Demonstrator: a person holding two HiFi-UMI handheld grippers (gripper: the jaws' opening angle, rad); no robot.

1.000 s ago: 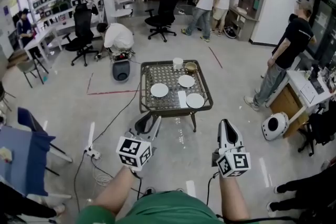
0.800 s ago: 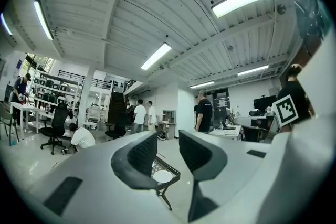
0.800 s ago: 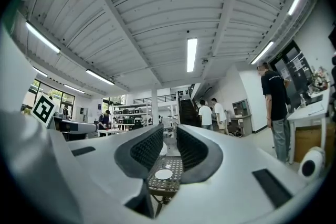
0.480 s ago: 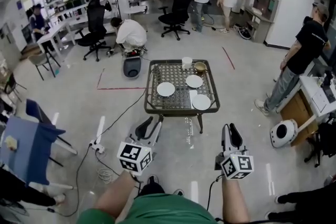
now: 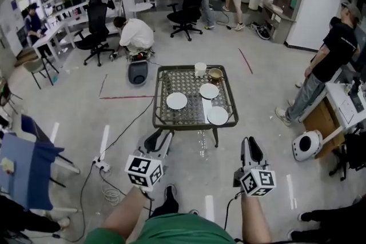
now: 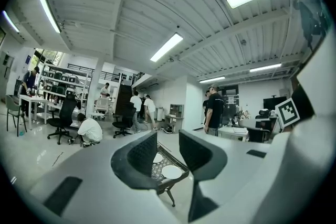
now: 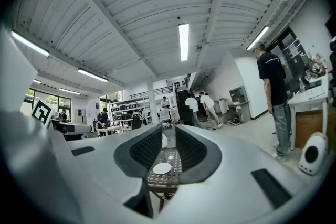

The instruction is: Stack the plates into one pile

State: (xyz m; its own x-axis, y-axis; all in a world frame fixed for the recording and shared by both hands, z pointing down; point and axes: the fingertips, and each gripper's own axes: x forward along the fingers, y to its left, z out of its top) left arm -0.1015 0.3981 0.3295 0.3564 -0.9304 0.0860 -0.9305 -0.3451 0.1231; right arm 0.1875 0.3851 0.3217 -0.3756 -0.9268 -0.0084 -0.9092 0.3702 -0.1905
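Two hand-held grippers with black ribbed jaws and marker cubes point level over the pale grey floor, well short of the table. On the left, the left gripper (image 5: 159, 138) has its jaws moderately wide apart and holds nothing; the far table shows through the gap. Ahead stands a square table with a dark frame and a metal mesh top (image 5: 189, 124). On it lie a round white plate (image 5: 176, 101) left of centre, a second white plate (image 5: 209, 91) farther back to its right, and a third white plate (image 5: 217, 115) by the front right corner. All three lie flat and apart. At the back edge, a small white cup (image 5: 200, 69) stands just beside a brown bowl (image 5: 215, 74). On the right, the right gripper (image 5: 250, 143) has just been opening its jaws. They now stand at a narrower gap and grip nothing.
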